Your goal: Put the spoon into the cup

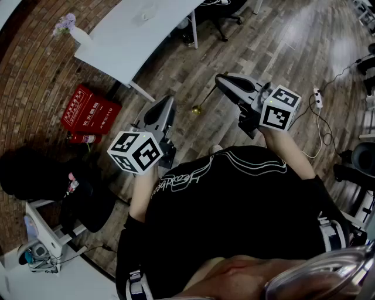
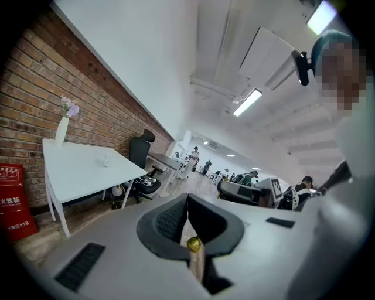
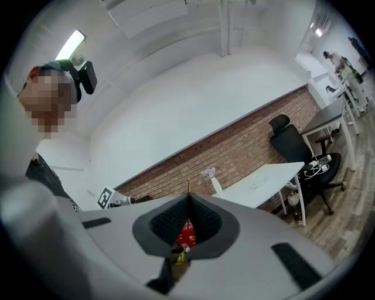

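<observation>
- My right tongs (image 3: 188, 196) are clenched on the spoon (image 1: 197, 108): the pads meet on its thin handle, and a sliver of it shows above the tips in the right gripper view
- I judge the pinch sits high on the handle so that the gold bowl end hangs free below and to the left; that leaves the working end clear to go into a cup mouth first
- My left tongs (image 2: 187, 199) are clenched too, pads together, with nothing between them; the gold speck in the gap under its tips is the spoon's bowl seen beyond it, not something it grips
- In the head view the bowl hangs just ahead of the left tips, near but apart, with both tongs held out in front of my chest over the wooden floor (image 1: 263, 35)
- I read the empty left side as a spare hand, ready to steady the cup if it wants to slide or tip
- The spoon is in the air, resting on nothing, well apart from the white worktop (image 1: 129, 41) at the brick wall
- On that worktop stands a small pale thing I take for the cup (image 1: 149, 12), too small to be sure of; a vase (image 1: 77, 34) with flowers stands at the corner, and a red box (image 1: 88, 111) sits on the floor beside the leg
- So nothing of the drop is done yet: the carry across to the worktop comes first, I judge, then lining the bowl up over the rim
</observation>
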`<state>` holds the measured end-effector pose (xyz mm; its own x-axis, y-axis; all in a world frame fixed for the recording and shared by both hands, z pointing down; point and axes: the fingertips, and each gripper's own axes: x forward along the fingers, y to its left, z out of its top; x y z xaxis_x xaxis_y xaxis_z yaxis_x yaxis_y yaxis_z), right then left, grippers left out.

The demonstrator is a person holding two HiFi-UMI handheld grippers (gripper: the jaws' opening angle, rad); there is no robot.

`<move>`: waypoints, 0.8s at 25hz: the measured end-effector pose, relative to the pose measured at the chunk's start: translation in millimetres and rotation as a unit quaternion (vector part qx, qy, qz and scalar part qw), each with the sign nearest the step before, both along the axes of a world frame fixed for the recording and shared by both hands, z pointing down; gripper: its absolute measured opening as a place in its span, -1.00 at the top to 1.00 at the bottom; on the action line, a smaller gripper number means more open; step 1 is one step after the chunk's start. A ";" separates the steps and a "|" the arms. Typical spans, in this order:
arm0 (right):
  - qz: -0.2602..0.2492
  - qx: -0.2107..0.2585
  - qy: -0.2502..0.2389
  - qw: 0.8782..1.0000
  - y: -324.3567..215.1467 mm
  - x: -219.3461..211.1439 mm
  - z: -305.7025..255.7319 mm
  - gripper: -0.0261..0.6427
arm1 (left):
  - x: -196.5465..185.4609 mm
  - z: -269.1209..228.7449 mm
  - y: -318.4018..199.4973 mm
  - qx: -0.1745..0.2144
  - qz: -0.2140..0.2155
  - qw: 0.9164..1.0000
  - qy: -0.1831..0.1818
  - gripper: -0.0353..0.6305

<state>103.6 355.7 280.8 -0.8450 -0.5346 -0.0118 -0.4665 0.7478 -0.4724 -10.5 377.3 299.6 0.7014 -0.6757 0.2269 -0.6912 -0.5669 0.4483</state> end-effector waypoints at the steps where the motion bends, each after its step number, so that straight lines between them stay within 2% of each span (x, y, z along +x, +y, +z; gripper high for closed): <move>1: -0.001 0.000 -0.001 1.000 -1.5 0.6 0.3 0.93 | 1.4 0.7 -1.1 0.000 0.001 1.000 0.000 0.88; 11: -0.019 0.008 0.007 1.000 -17.7 13.9 2.3 0.93 | 25.3 1.2 -20.1 0.004 0.007 1.000 -0.005 0.88; 20: -0.009 -0.002 -0.012 1.000 -47.0 56.4 5.7 0.93 | 69.7 4.5 -47.6 0.017 0.019 1.000 -0.008 0.88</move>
